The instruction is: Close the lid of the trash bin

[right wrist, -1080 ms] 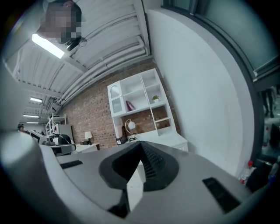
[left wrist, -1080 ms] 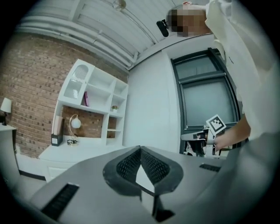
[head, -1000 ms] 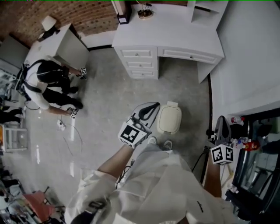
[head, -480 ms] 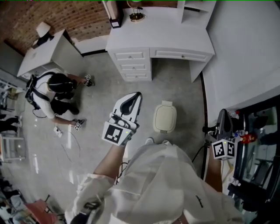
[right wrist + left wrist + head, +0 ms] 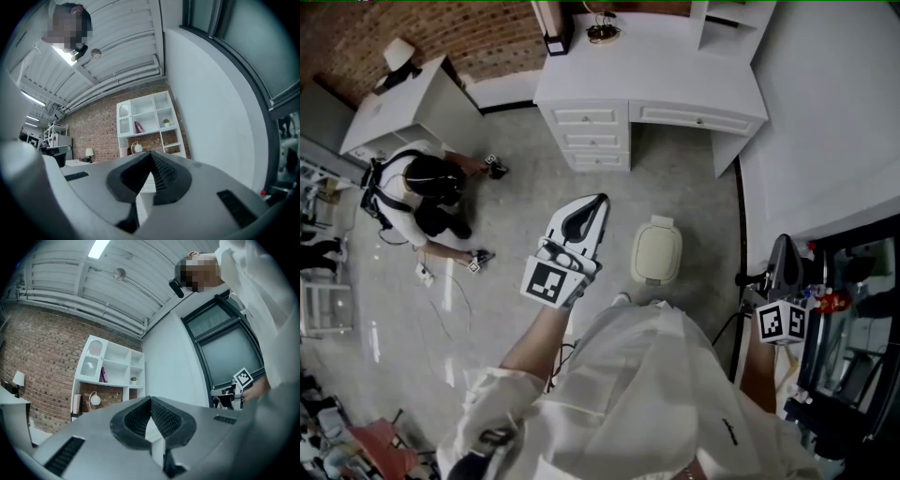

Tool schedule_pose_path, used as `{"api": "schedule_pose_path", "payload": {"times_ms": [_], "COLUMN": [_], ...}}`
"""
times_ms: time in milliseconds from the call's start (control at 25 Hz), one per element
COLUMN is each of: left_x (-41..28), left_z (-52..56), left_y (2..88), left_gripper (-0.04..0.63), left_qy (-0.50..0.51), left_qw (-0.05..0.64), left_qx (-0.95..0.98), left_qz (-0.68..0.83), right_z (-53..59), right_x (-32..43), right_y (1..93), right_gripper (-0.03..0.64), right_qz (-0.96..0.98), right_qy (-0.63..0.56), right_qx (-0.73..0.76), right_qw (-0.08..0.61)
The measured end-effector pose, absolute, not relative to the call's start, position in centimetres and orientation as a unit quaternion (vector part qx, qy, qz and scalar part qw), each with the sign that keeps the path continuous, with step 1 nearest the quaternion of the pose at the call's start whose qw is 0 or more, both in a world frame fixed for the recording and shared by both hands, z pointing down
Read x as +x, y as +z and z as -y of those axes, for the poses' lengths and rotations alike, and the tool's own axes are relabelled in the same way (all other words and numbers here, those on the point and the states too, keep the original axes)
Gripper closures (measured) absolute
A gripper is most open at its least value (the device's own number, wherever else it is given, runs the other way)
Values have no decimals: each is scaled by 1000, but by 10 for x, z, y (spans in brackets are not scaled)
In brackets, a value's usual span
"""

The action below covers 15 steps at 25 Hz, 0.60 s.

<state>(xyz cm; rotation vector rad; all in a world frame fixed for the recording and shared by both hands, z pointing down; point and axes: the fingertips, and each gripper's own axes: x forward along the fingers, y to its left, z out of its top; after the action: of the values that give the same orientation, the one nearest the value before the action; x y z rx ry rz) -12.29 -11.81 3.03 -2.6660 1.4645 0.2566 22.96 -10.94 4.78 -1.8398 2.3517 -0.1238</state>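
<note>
Moved since earlier: left gripper (image 5: 596, 202), now higher and further left, clear of trash bin (image 5: 656, 251); jaws together, empty; right gripper (image 5: 781, 246) jaws together, empty; bin closed, on floor (image 5: 525, 187) between grippers, before white desk (image 5: 675, 66).

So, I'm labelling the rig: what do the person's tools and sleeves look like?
The left tool and right tool are pale grey wedges with black ribbed pads. Each carries a white cube with black square markers. The sleeves are white.

right tongs (image 5: 151, 154): jaws together | ahead: white shelf unit (image 5: 147, 119) | maybe lamp (image 5: 136, 148)
</note>
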Motion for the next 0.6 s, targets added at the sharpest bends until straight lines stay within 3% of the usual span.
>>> {"api": "schedule_pose_path", "payload": {"times_ms": [600], "left_x": [-129], "left_z": [111], "left_y": [33], "left_gripper": [571], "left_qy": [86], "left_qw": [41], "left_qx": [-870], "left_qz": [-484], "right_z": [108], "right_x": [223], "right_y": [48], "right_gripper": [600], "right_qz": [-787], "right_qy": [-45], "right_qx": [-611], "right_qw": [78]}}
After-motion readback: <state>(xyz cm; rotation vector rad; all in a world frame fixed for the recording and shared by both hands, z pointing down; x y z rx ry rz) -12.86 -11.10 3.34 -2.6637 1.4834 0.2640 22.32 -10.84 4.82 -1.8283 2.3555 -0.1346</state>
